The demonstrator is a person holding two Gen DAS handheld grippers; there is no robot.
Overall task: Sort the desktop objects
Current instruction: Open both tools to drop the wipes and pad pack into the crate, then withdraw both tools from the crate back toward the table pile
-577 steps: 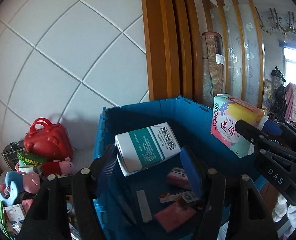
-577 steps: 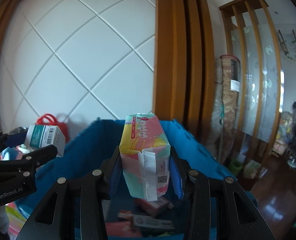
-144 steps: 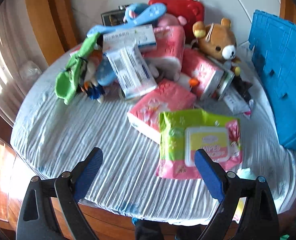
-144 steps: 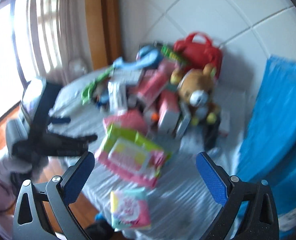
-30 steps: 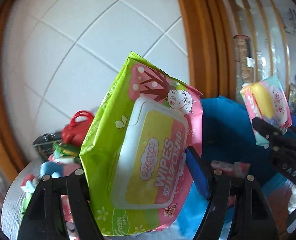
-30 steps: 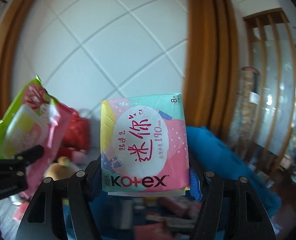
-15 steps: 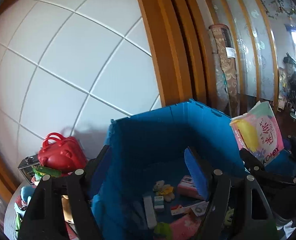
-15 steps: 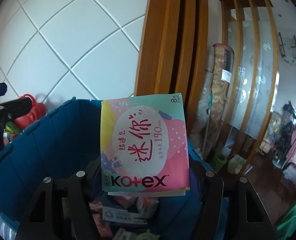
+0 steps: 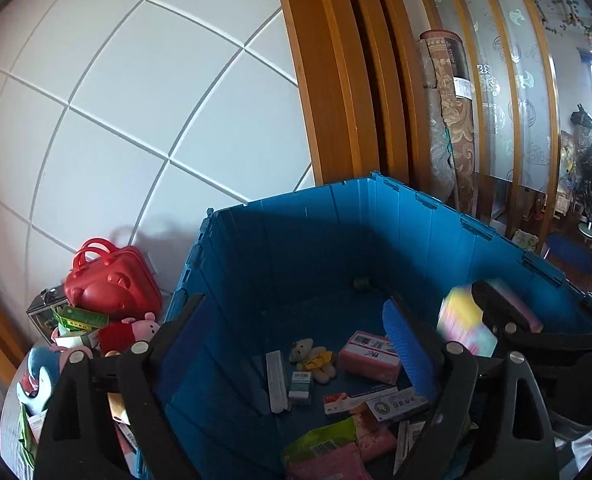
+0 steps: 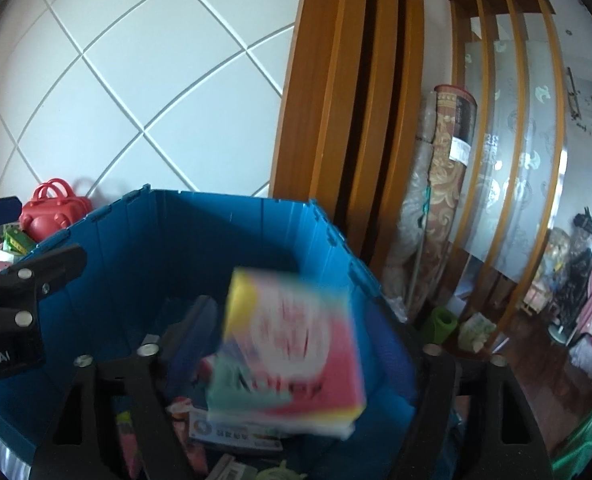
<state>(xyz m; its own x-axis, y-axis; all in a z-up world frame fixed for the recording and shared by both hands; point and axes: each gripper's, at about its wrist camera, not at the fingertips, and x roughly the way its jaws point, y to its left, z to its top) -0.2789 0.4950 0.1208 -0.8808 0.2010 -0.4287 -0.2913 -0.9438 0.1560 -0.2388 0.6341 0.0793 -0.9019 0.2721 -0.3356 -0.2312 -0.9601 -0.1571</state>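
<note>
pad packet (image 10: 291, 344) is blurred between my right gripper (image 10: 296, 344) fingers, which look spread, so i judge it is dropping into the blue crate (image 9: 296, 232), where sorted things belong. my left gripper (image 9: 291, 332) hangs spread and empty above the crate. left view shows the crate floor: wipes pack (image 9: 320, 452), small bear (image 9: 312, 356), pink box (image 9: 370, 356); right view hides most of that behind the packet

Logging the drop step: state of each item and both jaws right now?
Left gripper: open, holding nothing, over the bin.
Right gripper: open.
Kotex pack: blurred, loose between the right jaws.
Blue bin: lidless, partly filled.
Wipes pack: lying in the bin.
Red case: closed, outside the bin.
</note>
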